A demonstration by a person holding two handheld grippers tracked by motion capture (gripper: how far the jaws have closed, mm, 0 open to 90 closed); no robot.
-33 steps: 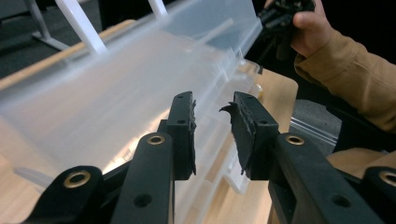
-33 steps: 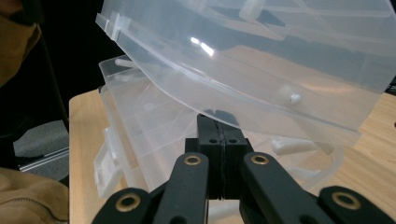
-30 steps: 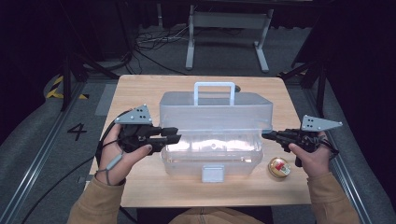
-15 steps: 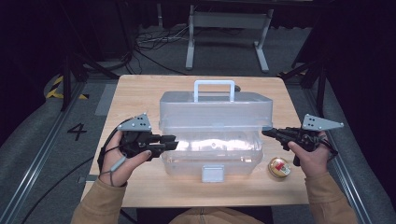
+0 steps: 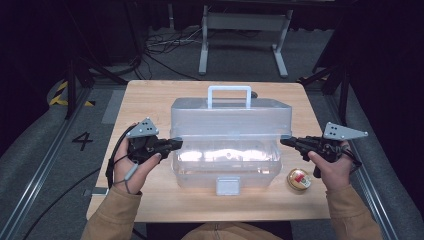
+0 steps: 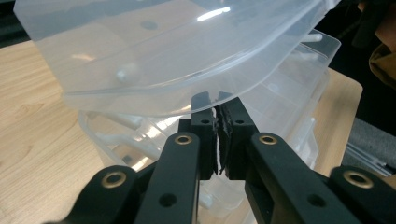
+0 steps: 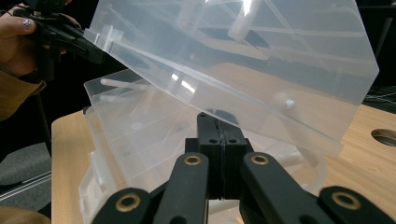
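Observation:
A clear plastic toolbox (image 5: 225, 162) with a white handle (image 5: 229, 95) stands mid-table, its lid (image 5: 230, 117) tilted partly up. My left gripper (image 5: 176, 142) points at the box's left end. Its jaws have just been closing and now stand almost together with nothing between them, their tips (image 6: 215, 100) under the lid's rim (image 6: 154, 100). My right gripper (image 5: 286, 142) is shut at the box's right end, its tips (image 7: 217, 116) just beneath the raised lid (image 7: 243, 70). The other hand's gripper (image 7: 60, 32) is at the lid's far corner.
A small round gold-and-red tin (image 5: 300, 179) lies on the wooden table (image 5: 150, 100) to the right of the box, near my right hand. The box's front latch (image 5: 228, 185) faces the person. Metal stand legs and cables lie on the floor beyond the table.
My left hand has sunk a little beside the box and its jaws have drawn together. The right hand and the box's lid have stayed where they were.

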